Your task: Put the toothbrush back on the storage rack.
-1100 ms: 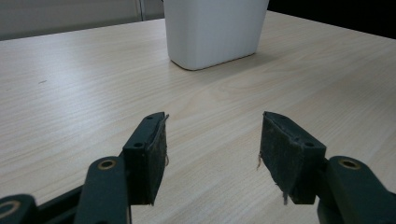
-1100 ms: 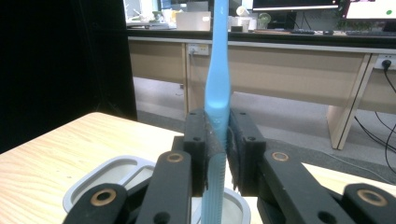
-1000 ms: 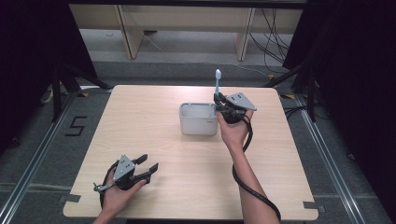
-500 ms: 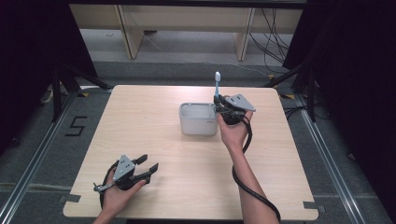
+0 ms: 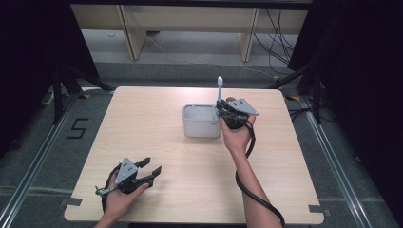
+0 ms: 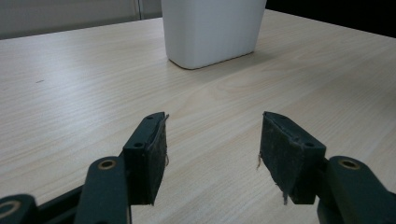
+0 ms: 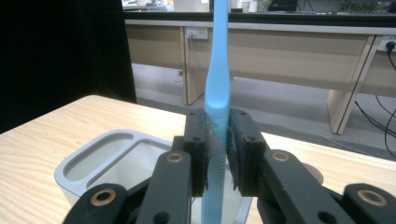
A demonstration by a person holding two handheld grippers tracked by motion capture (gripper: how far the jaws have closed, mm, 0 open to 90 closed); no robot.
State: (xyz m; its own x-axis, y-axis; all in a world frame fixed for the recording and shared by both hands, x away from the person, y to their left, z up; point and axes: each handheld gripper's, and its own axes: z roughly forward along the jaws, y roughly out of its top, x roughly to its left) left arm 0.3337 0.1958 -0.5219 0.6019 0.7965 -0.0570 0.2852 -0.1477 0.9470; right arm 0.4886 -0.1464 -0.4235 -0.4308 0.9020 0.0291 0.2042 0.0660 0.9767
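A light blue toothbrush (image 7: pixel 218 79) stands upright, head up, clamped between the pads of my right gripper (image 7: pixel 218 140). In the high view the toothbrush (image 5: pixel 219 89) rises above the right gripper (image 5: pixel 223 114) at the right end of a white two-compartment holder (image 5: pixel 199 127). Seen from the right gripper view, the holder (image 7: pixel 88 161) lies just below and left of the jaws. My left gripper (image 5: pixel 151 170) rests near the table's front left, jaws open and bare. In the left gripper view its pads (image 6: pixel 154 154) stand wide apart, with the white holder (image 6: pixel 212 30) farther off.
The light wooden table (image 5: pixel 142 123) has dark floor around it. Wooden desks and cables stand behind its far edge. A black cable (image 5: pixel 256 194) trails from the right gripper along the forearm.
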